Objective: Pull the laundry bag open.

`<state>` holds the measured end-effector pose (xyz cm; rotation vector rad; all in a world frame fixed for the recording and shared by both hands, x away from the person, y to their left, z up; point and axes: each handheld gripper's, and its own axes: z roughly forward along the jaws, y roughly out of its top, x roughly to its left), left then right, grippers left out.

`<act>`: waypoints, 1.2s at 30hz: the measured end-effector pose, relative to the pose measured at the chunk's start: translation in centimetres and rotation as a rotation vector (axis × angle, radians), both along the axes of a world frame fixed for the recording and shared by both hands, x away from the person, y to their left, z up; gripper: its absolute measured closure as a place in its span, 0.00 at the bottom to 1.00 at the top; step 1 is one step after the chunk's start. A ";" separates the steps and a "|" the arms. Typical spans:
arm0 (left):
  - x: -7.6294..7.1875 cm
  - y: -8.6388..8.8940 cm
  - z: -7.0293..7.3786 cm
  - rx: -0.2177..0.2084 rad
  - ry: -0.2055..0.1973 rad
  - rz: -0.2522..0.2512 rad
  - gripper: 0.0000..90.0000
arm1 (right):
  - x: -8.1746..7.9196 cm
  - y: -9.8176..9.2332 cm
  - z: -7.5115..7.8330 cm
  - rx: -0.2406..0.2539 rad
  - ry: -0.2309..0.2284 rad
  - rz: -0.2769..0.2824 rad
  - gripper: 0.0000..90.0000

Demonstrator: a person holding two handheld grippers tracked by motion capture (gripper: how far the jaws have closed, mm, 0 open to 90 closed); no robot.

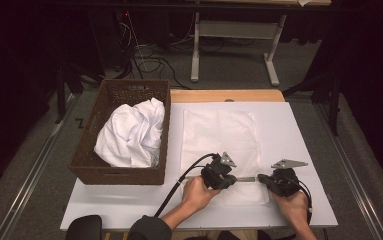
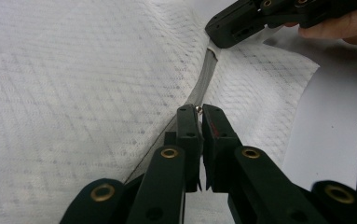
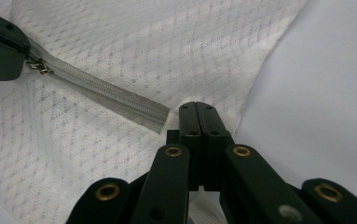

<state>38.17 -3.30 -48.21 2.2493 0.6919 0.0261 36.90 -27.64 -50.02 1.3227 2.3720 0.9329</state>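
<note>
Your white cloth cover (image 1: 219, 135) lies flat on the table (image 1: 299, 130), reaching toward its near edge, with a grey zipper (image 1: 246, 178) running across its near end. Your left gripper (image 1: 231, 178) has its jaws pinched on what looks like the zipper's small metal pull (hard to be sure). Your right gripper (image 1: 263, 178) presses its jaws together on the cloth beside the zipper's end. A wicker basket (image 1: 104, 170) of white laundry (image 1: 131, 132) sits at the table's left edge.
</note>
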 end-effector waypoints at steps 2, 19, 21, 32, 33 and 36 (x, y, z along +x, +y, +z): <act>0.0 0.2 0.0 -0.002 0.003 0.001 0.96 | 0.0 0.0 0.0 0.001 0.000 0.000 1.00; -0.1 1.6 0.2 0.004 0.012 0.017 0.96 | 0.0 -0.1 0.0 0.010 0.006 0.003 1.00; -0.1 1.7 0.3 0.008 0.009 0.021 0.96 | 0.0 -0.1 0.0 0.010 0.006 0.002 1.00; -0.3 2.6 0.3 0.003 0.007 0.031 0.96 | 0.0 -0.1 0.0 0.007 0.003 0.002 1.00; -0.3 2.7 0.3 0.002 0.008 0.034 0.96 | 0.0 -0.1 0.0 0.007 0.003 0.002 1.00; -0.4 2.9 0.2 -0.002 0.008 0.037 0.96 | 0.0 -0.1 0.0 0.006 0.001 0.003 1.00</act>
